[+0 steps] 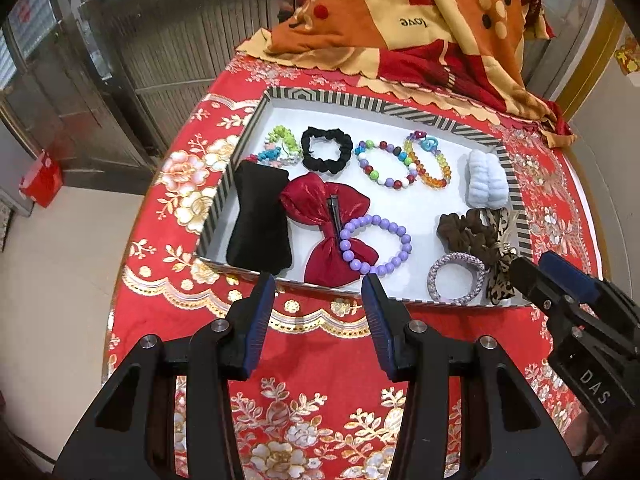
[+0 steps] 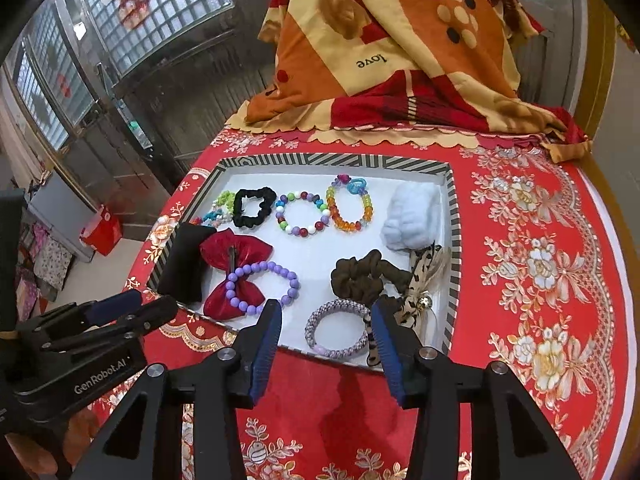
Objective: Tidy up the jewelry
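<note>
Both grippers, left gripper [image 1: 318, 300] and right gripper [image 2: 324, 328], tilt downward, parted and empty, over the tray [image 1: 344, 98].

Leopard-print hair tie [image 2: 416, 280] partly hidden.

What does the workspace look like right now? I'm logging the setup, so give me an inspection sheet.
Surface: table under a red floral cloth.
Job's things: striped-rim tray holding a purple bead bracelet, red bow, black pad, black scrunchie, two multicolour bead bracelets, white scrunchie, brown scrunchie, leopard bow, lilac hair tie.
Clutter: orange patterned blanket heaped at the table's far end.
Grippers: left hand-held gripper open, empty; right hand-held gripper open, empty, both at the tray's near edge.
Cables: nothing seen.
Surroundings: metal doors, glass-block window, red bag on the floor.
</note>
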### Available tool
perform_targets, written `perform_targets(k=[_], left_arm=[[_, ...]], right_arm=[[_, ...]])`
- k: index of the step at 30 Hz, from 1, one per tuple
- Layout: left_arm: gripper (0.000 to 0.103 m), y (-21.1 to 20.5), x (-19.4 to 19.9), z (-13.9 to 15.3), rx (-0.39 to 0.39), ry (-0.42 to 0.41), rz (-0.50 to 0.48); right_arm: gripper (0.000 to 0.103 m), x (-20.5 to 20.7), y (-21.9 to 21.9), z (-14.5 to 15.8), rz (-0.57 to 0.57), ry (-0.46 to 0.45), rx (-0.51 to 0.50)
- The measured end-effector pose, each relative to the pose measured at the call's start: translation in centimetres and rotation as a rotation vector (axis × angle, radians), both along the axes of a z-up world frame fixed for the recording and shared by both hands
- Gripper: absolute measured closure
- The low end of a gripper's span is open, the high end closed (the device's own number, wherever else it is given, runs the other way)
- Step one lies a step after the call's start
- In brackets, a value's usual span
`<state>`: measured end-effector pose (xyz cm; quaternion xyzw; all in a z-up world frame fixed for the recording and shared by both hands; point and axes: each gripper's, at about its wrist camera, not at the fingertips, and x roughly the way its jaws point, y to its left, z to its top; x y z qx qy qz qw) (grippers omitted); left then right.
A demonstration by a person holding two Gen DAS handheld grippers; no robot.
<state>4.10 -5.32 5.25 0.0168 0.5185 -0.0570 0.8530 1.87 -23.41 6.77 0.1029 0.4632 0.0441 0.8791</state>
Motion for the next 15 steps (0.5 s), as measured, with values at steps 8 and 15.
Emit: perform_targets(k=[8,15], left_arm=[[0.058,0.4,-1.5,2.0,0.008,-0.052,0.008],[0.058,0.5,-2.3,3.5,0.011,-0.095,0.020]], right_arm=[[0.039,-1.7,-0.3,1.5,-0.033,-0.042,-0.001],[0.039,-2.3,-0.1,2.6,-0.023,-0.066,-0.008]])
